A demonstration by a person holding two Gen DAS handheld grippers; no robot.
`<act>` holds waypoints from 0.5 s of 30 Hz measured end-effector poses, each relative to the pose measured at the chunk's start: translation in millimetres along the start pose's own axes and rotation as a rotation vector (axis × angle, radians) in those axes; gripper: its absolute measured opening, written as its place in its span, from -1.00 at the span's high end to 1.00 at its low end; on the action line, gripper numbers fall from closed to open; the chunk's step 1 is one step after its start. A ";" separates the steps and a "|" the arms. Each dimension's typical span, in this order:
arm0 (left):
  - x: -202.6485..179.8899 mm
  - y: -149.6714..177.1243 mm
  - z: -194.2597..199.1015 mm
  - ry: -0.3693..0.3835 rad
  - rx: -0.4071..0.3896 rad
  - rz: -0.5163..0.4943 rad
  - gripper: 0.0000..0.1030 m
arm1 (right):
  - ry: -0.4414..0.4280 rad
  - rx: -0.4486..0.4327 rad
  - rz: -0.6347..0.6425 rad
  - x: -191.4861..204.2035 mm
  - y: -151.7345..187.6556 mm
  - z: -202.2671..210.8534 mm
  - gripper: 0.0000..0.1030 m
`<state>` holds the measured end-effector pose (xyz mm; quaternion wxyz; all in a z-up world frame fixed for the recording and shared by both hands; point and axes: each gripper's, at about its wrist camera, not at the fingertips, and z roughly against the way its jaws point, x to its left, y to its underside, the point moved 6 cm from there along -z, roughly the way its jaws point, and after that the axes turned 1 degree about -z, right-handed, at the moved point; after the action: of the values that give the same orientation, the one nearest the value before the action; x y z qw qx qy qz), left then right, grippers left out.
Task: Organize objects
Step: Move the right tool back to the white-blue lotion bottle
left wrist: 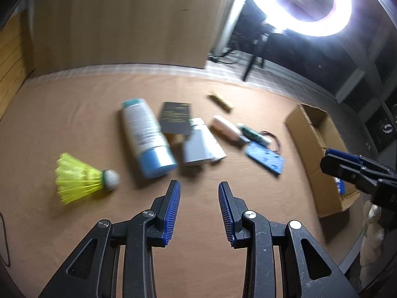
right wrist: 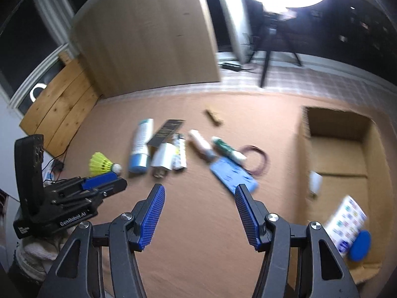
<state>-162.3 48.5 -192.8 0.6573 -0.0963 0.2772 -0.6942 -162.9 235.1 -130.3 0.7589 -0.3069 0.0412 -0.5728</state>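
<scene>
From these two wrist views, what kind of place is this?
Probably a makeshift recording setup in a home or small studio room. A ring light on a tripod lights a brown tabletop strewn with small household items, with a cardboard box for sorting them.

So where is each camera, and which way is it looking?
Left wrist: sits on the left tongs, looking down at the table; the right tongs peek in.
Right wrist: sits on the right tongs, looking down at the table; the left tongs show.
Both see the shuttlecock, bottle and box.
</scene>
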 end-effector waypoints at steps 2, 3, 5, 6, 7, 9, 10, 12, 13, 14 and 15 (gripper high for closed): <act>17.0 0.4 1.6 -0.007 0.001 0.018 0.33 | -0.025 0.013 0.016 14.9 -7.2 -11.2 -0.07; 23.7 0.2 2.0 -0.007 0.002 0.026 0.33 | -0.038 0.021 0.021 21.9 -11.7 -17.9 -0.07; 36.5 -1.2 3.3 -0.008 -0.001 0.042 0.31 | -0.070 0.039 0.030 36.3 -20.2 -30.4 -0.07; 41.4 -3.0 3.3 -0.008 -0.005 0.050 0.21 | -0.089 0.050 0.034 43.5 -24.1 -36.8 -0.07; 46.5 -4.3 4.7 -0.003 -0.012 0.061 0.06 | -0.101 0.057 0.038 48.6 -27.4 -41.1 -0.07; 58.0 -9.1 6.4 0.011 -0.030 0.086 -0.10 | -0.124 0.076 0.052 61.0 -33.7 -53.8 -0.07; 62.2 -11.3 6.5 0.011 -0.033 0.092 -0.11 | -0.134 0.088 0.056 67.3 -37.2 -62.1 -0.07; 68.9 -16.8 3.6 0.013 -0.035 0.096 -0.12 | -0.152 0.104 0.056 75.0 -41.1 -73.0 -0.07; 71.7 -19.0 1.8 0.012 -0.034 0.097 -0.12 | -0.161 0.112 0.055 78.8 -43.2 -79.2 -0.07; 74.6 -21.4 -0.9 0.012 -0.031 0.098 -0.13 | -0.165 0.121 0.055 82.5 -45.8 -86.4 -0.07; 77.2 -22.7 -1.5 0.014 -0.030 0.100 -0.13 | -0.166 0.126 0.056 85.2 -47.9 -92.3 -0.07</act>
<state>-191.6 -26.1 -200.2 0.6876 -0.0874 0.2966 -0.6569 -212.6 112.8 -155.7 0.7933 -0.3035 -0.0494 -0.5254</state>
